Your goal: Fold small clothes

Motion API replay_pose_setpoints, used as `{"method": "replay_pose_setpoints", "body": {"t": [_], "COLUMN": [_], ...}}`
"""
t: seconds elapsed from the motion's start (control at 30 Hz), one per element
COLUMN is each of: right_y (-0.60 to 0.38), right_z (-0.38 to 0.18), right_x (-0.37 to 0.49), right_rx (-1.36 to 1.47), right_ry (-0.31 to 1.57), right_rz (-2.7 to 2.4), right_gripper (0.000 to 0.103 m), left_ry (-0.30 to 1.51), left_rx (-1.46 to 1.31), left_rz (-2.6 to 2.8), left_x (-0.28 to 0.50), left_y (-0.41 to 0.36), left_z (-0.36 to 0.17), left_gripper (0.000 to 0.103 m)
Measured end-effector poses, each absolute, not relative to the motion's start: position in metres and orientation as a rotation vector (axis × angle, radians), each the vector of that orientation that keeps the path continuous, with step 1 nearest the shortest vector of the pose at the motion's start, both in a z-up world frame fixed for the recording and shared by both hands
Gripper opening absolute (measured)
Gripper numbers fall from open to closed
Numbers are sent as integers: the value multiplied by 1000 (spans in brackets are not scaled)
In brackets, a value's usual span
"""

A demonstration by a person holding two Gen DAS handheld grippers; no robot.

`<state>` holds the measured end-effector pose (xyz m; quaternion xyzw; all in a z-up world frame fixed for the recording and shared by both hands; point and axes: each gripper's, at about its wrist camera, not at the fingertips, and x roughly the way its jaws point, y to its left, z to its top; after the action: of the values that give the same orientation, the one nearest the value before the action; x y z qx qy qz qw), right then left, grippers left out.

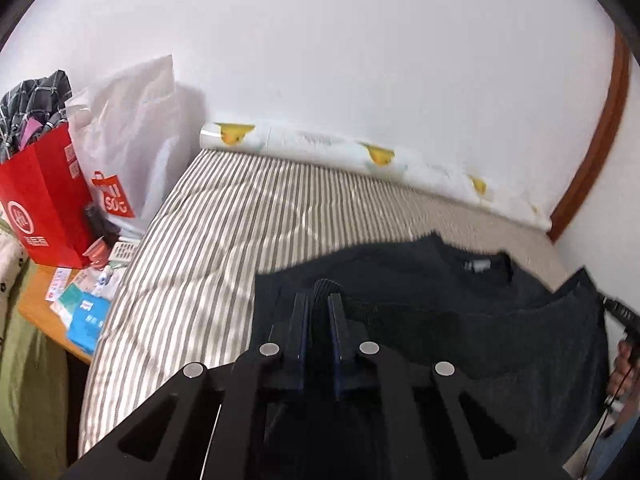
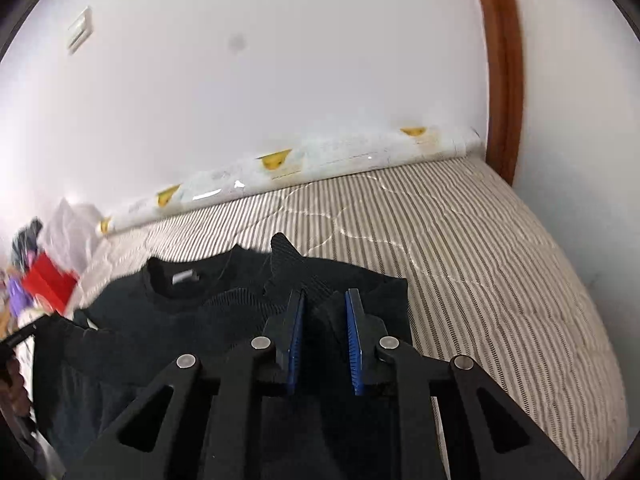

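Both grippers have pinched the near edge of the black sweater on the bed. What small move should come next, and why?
Probably lift both hands together and carry that edge toward the collar. The left gripper and right gripper each have ribbed fabric of the sweater bunched between the fingers, and the rest lies flat on the striped bed, neck away from you, so a fold upward looks ready.

sweater (image 1: 440, 320): lower part hidden behind gripper frames, both views
neck label (image 2: 185, 279): too small to read
right gripper (image 1: 618, 312): cut by left-cam edge, jaws unseen there
bedside clutter (image 2: 44, 276): blurred in right cam, items unclear
papers (image 1: 86, 308): print illegible
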<state>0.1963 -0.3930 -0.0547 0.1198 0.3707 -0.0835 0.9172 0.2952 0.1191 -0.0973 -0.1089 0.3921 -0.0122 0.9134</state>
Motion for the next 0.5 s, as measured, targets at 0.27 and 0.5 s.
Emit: {"method": "replay_pose_setpoints", "body": {"t": [0.27, 0.5], "right_y": [-413, -423], "right_z": [-86, -115], "right_x": [224, 239], "right_rx": [264, 265], "right_ry": [829, 903], "right_rz": [-234, -251], "right_gripper": [19, 20], "left_ry": [846, 925], "left_rx": [-174, -159], "left_rz": [-4, 26], "left_x": [344, 361], "left_y": [100, 97], "left_z": [-115, -144], "left_gripper": [9, 9]}}
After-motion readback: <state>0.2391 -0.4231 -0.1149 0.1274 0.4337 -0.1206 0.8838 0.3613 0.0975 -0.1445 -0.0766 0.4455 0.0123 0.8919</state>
